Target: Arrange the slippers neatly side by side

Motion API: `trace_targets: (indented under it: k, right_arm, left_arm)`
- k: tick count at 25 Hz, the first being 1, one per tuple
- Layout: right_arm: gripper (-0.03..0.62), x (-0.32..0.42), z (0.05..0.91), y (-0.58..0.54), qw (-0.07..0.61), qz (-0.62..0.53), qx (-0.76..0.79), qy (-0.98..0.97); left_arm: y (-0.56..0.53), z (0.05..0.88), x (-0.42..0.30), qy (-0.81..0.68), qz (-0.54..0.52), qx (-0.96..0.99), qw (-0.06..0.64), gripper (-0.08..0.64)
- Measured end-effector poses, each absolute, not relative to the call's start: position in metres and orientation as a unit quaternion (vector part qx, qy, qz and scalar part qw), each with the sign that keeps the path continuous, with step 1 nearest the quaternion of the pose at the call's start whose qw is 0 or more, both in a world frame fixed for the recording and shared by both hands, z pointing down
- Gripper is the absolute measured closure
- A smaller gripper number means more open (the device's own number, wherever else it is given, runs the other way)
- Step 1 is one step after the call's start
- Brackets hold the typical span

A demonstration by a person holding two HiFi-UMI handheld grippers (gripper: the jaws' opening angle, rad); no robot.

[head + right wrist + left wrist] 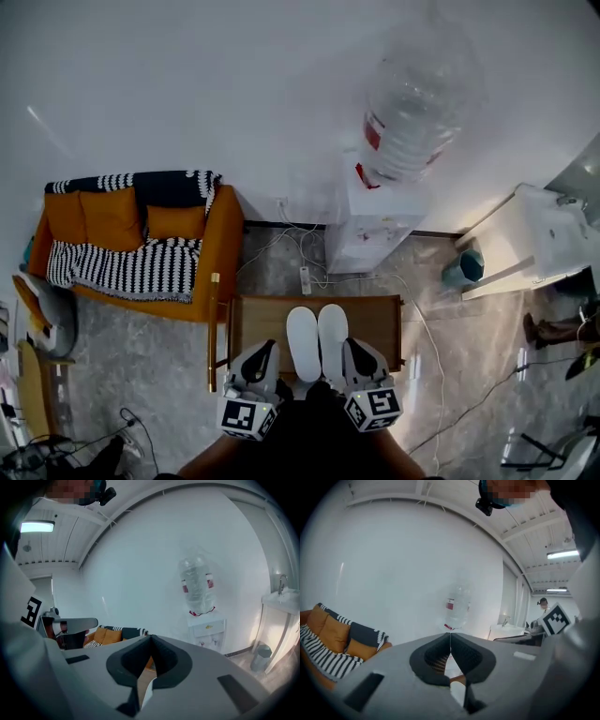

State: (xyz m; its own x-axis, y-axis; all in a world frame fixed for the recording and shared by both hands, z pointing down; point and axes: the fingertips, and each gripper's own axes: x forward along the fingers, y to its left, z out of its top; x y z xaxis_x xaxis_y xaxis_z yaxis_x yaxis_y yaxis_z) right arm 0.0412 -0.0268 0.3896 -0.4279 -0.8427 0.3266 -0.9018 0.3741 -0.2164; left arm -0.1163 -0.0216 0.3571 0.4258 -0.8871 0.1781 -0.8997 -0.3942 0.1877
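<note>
Two white slippers lie side by side on a low wooden stand [375,319], the left slipper [303,343] touching the right slipper [333,338], toes pointing to the wall. My left gripper [270,347] hangs shut and empty just left of the pair, near their heel end. My right gripper [349,344] is shut and empty just right of them. In the left gripper view the jaws [450,634] meet tip to tip with nothing between. The right gripper view shows the same [150,637], with a sliver of white slipper [147,696] below the jaws.
An orange sofa [220,246] with a striped throw stands to the left. A water dispenser [380,220] with a big bottle [412,103] is against the wall behind the stand, cables and a power strip [305,279] at its foot. A small bin [464,267] and white counter [525,239] are at the right.
</note>
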Motion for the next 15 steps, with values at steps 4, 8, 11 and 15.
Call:
trace_targets:
  k: [4, 8, 11, 15]
  right_arm:
    - [0.581, 0.0435, 0.3851, -0.0264, 0.071, 0.178, 0.530, -0.826]
    - [0.580, 0.0428, 0.3857, -0.0244, 0.068, 0.181, 0.528, -0.827]
    - [0.580, 0.0415, 0.3873, -0.0233, 0.069, 0.184, 0.527, -0.827]
    - [0.580, 0.0396, 0.3884, -0.0236, 0.068, 0.186, 0.525, -0.828]
  left_arm:
    - [-0.0247, 0.3508, -0.1114, -0.534, 0.015, 0.836, 0.127, 0.543]
    - [-0.0203, 0.3498, -0.1088, -0.532, 0.016, 0.838, 0.120, 0.543]
    - [-0.0184, 0.3540, -0.1109, -0.532, 0.021, 0.838, 0.118, 0.543]
    - [-0.0185, 0.3532, -0.1121, -0.530, 0.020, 0.839, 0.120, 0.543]
